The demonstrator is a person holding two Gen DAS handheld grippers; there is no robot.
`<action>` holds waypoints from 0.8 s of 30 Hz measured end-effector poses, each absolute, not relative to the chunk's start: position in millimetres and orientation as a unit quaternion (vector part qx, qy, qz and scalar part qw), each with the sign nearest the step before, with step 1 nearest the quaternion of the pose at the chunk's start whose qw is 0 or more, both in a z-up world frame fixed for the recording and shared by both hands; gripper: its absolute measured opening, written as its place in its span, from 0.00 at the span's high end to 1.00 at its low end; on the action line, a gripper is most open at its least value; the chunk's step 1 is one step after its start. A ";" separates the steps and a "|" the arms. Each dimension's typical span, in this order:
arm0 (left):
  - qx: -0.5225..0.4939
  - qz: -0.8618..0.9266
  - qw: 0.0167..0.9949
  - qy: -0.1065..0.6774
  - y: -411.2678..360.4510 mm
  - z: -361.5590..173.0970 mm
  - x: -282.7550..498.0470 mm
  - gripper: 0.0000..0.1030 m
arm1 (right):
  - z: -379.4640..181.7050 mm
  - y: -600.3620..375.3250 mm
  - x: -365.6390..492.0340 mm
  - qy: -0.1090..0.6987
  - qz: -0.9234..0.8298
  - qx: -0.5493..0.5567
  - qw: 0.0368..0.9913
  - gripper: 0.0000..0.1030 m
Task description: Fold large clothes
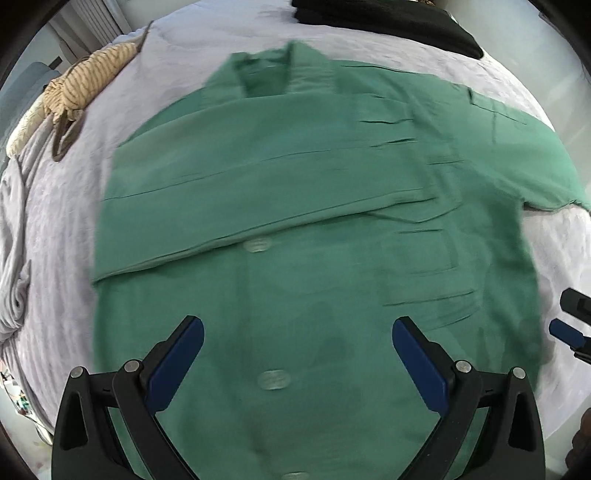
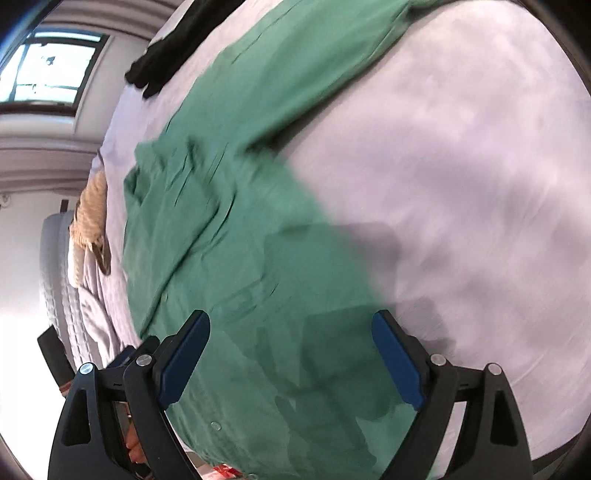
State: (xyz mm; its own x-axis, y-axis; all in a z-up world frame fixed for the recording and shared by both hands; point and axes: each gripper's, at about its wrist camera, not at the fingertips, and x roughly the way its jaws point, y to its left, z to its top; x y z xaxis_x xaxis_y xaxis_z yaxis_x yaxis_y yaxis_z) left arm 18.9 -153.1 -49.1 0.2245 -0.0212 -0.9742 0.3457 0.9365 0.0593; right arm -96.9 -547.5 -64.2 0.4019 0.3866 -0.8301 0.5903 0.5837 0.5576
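Now a green shirt [image 1: 295, 206] lies spread on the bed [image 1: 55, 229], with both grippers above it.

Flat on the pale bed cover, the shirt has one side folded over its front, and its collar points toward the far edge. The left gripper [image 1: 297, 336] has its fingers spread and holds nothing; the right gripper [image 2: 291, 332] too has spread, empty fingers, over the shirt's edge. A black garment [image 1: 388, 22] lies at the far edge, and a striped beige cloth [image 1: 88, 77] at the far left corner. Nothing lies on the shirt.

Green buttoned shirt [image 1: 295, 206], spread flat on the bed, one side folded across its front, lightly creased
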 end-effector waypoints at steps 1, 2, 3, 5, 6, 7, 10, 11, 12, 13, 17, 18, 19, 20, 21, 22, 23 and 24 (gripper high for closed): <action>0.133 -0.121 0.769 0.613 -164.2 -50.1 17.2 0.01 | -61.9 -561.6 -96.9 0.540 -0.074 0.446 0.710 0.11; 0.135 -0.123 0.767 0.615 -173.4 -50.5 15.1 0.01 | -60.5 -571.4 -97.0 0.537 -0.074 0.443 0.714 0.11; 0.136 -0.125 0.765 0.617 -182.8 -51.7 12.9 0.01 | -59.3 -579.1 -97.3 0.534 -0.072 0.442 0.717 0.11; 0.143 -0.128 0.761 0.619 -199.8 -54.7 8.6 0.01 | -56.2 -597.7 -98.8 0.524 -0.074 0.438 0.727 0.11; 0.147 -0.129 0.760 0.619 -205.5 -55.3 7.1 0.01 | -54.5 -606.3 -99.7 0.518 -0.077 0.434 0.733 0.11; 0.150 -0.131 0.759 0.620 -210.9 -55.9 5.4 0.01 | -53.8 -613.0 -100.2 0.515 -0.079 0.433 0.736 0.11; 0.158 -0.132 0.755 0.623 -224.6 -58.0 4.2 0.01 | -54.2 -635.3 -103.2 0.500 -0.084 0.450 0.735 0.09; 0.161 -0.131 0.754 0.623 -228.3 -58.6 4.7 0.01 | -53.9 -640.4 -103.9 0.495 -0.084 0.458 0.734 0.00; 0.163 -0.130 0.754 0.623 -231.5 -58.8 5.0 0.01 | -54.0 -646.9 -105.0 0.485 -0.084 0.467 0.734 0.00; 0.166 -0.129 0.753 0.623 -234.5 -59.4 5.8 0.01 | -54.5 -652.3 -105.5 0.481 -0.082 0.474 0.733 0.00; 0.173 -0.129 0.751 0.624 -244.7 -61.7 7.9 0.01 | -59.9 -672.3 -101.7 0.474 -0.072 0.498 0.723 0.00; 0.175 -0.129 0.750 0.624 -246.6 -62.7 9.0 0.01 | -62.2 -678.0 -101.3 0.473 -0.076 0.504 0.718 0.00; 0.177 -0.130 0.749 0.624 -249.1 -63.4 9.5 0.01 | -63.9 -683.1 -101.3 0.471 -0.078 0.510 0.715 0.00; 0.179 -0.131 0.749 0.624 -251.2 -64.4 10.0 0.01 | -66.4 -690.0 -102.2 0.466 -0.081 0.521 0.711 0.00; 0.180 -0.131 0.749 0.624 -253.9 -64.8 9.7 0.01 | -68.3 -695.6 -104.0 0.460 -0.083 0.530 0.708 0.00; 0.181 -0.132 0.749 0.624 -255.8 -65.4 10.0 0.01 | -70.3 -703.8 -105.9 0.450 -0.087 0.542 0.704 0.00; 0.181 -0.131 0.748 0.625 -257.3 -66.7 10.7 0.01 | -70.9 -708.4 -107.5 0.443 -0.090 0.549 0.703 0.00; 0.182 -0.131 0.747 0.626 -258.6 -67.7 10.9 0.01 | -71.4 -713.1 -107.9 0.435 -0.094 0.555 0.702 0.00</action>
State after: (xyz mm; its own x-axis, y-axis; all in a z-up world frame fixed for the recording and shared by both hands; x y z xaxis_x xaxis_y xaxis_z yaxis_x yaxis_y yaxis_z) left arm 10.9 -258.6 -67.7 0.1831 0.0313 -0.9826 0.4230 0.8997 0.1075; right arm -107.9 -713.1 -71.4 0.6029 0.3514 -0.7163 0.6162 0.3651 0.6978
